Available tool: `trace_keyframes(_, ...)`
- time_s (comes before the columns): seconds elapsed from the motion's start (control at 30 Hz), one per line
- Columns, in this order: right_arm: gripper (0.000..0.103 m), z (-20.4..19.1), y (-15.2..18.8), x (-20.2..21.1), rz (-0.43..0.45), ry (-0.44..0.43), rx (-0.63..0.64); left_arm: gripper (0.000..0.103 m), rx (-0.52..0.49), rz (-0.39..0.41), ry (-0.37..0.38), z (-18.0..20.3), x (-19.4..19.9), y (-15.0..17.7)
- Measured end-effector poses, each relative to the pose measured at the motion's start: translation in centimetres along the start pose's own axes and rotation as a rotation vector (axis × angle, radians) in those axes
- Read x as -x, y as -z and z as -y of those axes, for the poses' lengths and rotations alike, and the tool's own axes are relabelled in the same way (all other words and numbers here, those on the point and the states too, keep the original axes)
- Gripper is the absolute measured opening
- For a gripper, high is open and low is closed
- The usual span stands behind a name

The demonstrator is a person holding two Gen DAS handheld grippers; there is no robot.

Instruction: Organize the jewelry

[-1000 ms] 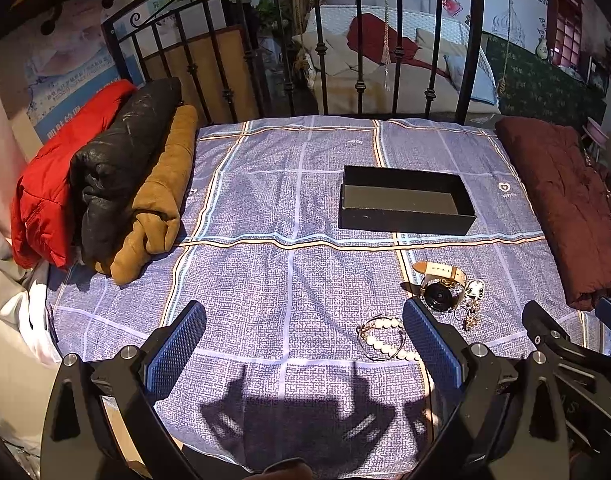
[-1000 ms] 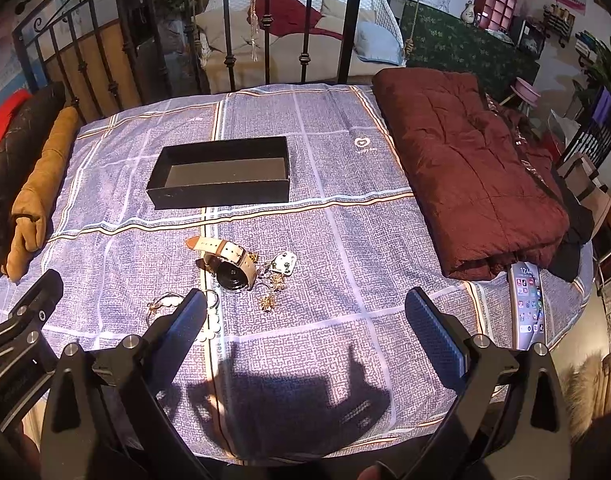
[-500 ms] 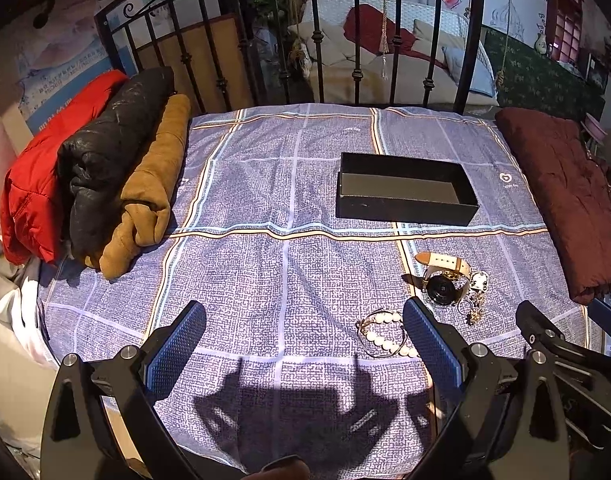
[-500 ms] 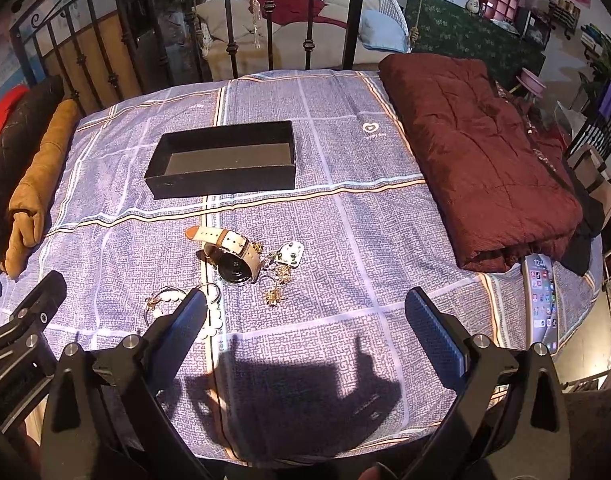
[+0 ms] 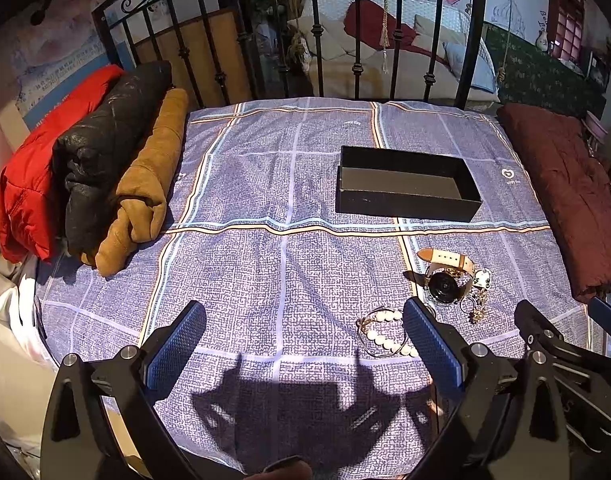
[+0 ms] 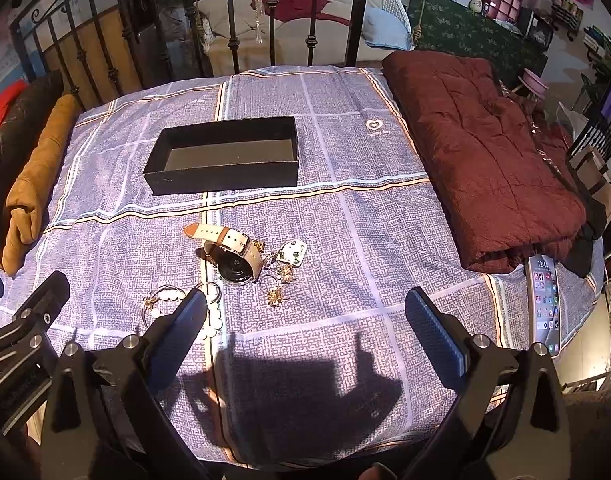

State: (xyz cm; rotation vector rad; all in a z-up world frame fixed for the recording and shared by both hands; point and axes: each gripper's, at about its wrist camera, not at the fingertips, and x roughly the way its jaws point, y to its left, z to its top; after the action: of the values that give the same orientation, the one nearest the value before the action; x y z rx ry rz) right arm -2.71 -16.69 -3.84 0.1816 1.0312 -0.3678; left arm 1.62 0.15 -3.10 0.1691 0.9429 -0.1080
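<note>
An open black box (image 5: 405, 184) (image 6: 225, 160) lies on the blue patterned bedspread (image 5: 265, 264) and looks bare inside. In front of it lie a watch with a beige strap (image 5: 445, 276) (image 6: 231, 254), a pearl bracelet (image 5: 383, 332) (image 6: 165, 300) and small gold pieces with an earring card (image 5: 479, 292) (image 6: 285, 268). My left gripper (image 5: 301, 340) is open and empty, above the near part of the bed, its right finger next to the bracelet. My right gripper (image 6: 305, 324) is open and empty, just in front of the jewelry.
Rolled red, black and tan jackets (image 5: 105, 168) lie along the left side. A folded maroon quilt (image 6: 489, 152) lies on the right, with a phone (image 6: 543, 304) at its near end. A black iron bed rail (image 5: 305, 32) stands behind the box.
Both grippers have tilted down and eased forward a little, so the bed, box and jewelry sit higher and closer in view. Both stay open and empty.
</note>
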Motion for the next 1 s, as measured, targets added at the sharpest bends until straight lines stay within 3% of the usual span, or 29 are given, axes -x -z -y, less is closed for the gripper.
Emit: trace_keyframes(1.0, 0.098, 0.2, -0.1, 1.1, 0.025, 0.001, -0.002, 0.097, -0.002, 0.005, 0.004, 0.1, 0.7, 0.0)
